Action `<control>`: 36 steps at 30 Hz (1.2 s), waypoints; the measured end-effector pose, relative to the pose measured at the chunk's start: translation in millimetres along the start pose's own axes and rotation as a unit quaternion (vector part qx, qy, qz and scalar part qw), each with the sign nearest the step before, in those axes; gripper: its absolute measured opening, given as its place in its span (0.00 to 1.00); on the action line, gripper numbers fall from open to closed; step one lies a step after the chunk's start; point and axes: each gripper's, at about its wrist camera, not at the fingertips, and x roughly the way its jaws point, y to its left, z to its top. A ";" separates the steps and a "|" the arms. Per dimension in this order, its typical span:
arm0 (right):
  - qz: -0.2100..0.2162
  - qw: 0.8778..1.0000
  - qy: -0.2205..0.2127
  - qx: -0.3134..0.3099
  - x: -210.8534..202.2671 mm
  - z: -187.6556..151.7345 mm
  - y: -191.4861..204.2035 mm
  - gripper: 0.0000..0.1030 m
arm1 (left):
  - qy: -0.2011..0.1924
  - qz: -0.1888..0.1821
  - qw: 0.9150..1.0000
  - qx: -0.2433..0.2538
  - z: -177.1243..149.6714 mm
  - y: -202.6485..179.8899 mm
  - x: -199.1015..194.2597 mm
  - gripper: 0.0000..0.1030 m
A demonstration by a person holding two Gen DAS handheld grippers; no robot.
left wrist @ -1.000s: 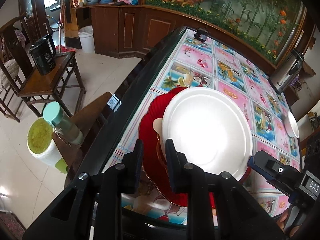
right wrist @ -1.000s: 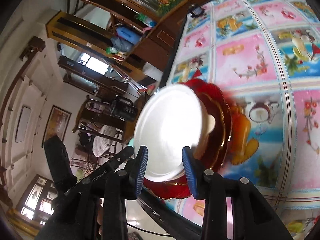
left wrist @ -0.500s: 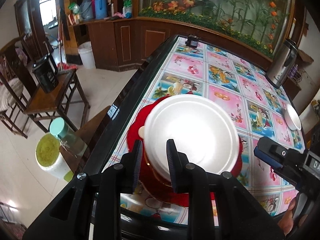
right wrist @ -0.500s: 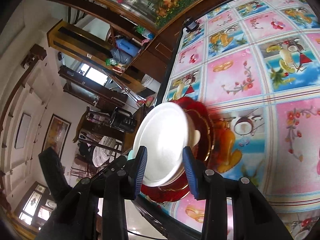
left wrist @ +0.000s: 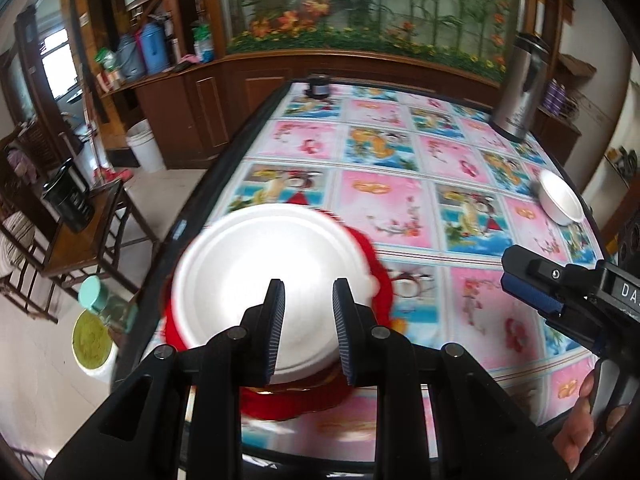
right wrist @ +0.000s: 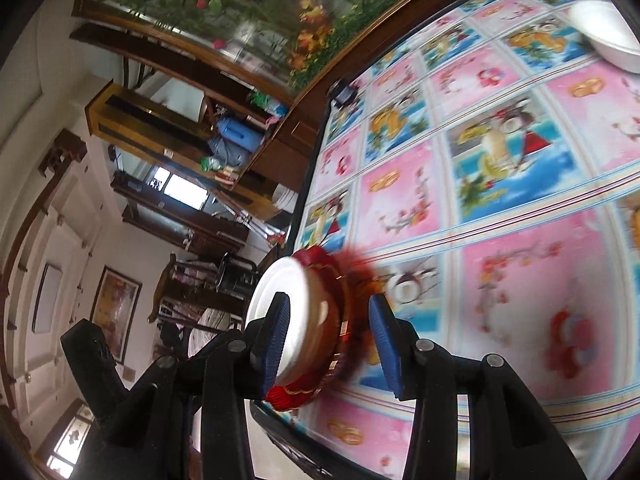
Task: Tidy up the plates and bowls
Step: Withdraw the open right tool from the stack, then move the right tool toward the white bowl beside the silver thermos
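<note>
A white plate (left wrist: 272,276) lies on top of a stack with a cream dish and a red scalloped plate (left wrist: 384,280) near the table's left edge. My left gripper (left wrist: 308,328) is open, its fingers above the white plate's near rim, holding nothing. My right gripper (right wrist: 328,344) is open and empty; in its view the stack (right wrist: 308,320) lies between and beyond its fingers. The right gripper also shows in the left wrist view (left wrist: 532,296), to the right of the stack. A white bowl (left wrist: 560,202) sits at the table's far right; it also shows in the right wrist view (right wrist: 604,32).
The table (left wrist: 400,168) has a pink and blue picture cloth. A steel thermos (left wrist: 520,96) stands at the far right corner and a small dark object (left wrist: 318,84) at the far edge. A wooden stool and a teal-capped bottle (left wrist: 100,300) stand left of the table.
Both grippers have pulled back and risen from the stack. The left gripper's fingers have opened wider. The white bowl has come into clear view on the right.
</note>
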 end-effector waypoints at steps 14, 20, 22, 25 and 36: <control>-0.034 0.995 -0.060 0.078 -76.3 33.5 -96.8 0.45 | 0.057 -0.062 0.992 0.095 7.7 -129.0 36.8 0.21; -0.063 0.989 -0.084 0.105 -107.6 43.6 -142.2 0.46 | 0.144 -0.125 0.975 0.119 -6.6 -187.1 76.9 0.21; -0.078 0.986 -0.095 0.116 -119.3 46.5 -159.0 0.46 | 0.167 -0.138 0.968 0.129 -14.5 -205.0 87.0 0.21; -0.098 0.980 -0.111 0.132 -134.2 52.3 -180.5 0.46 | 0.178 -0.144 0.962 0.151 -21.4 -229.5 92.6 0.31; -0.169 0.954 -0.183 0.164 -169.5 109.7 -232.7 0.50 | 0.169 -0.145 0.961 0.162 -11.6 -257.1 88.9 0.45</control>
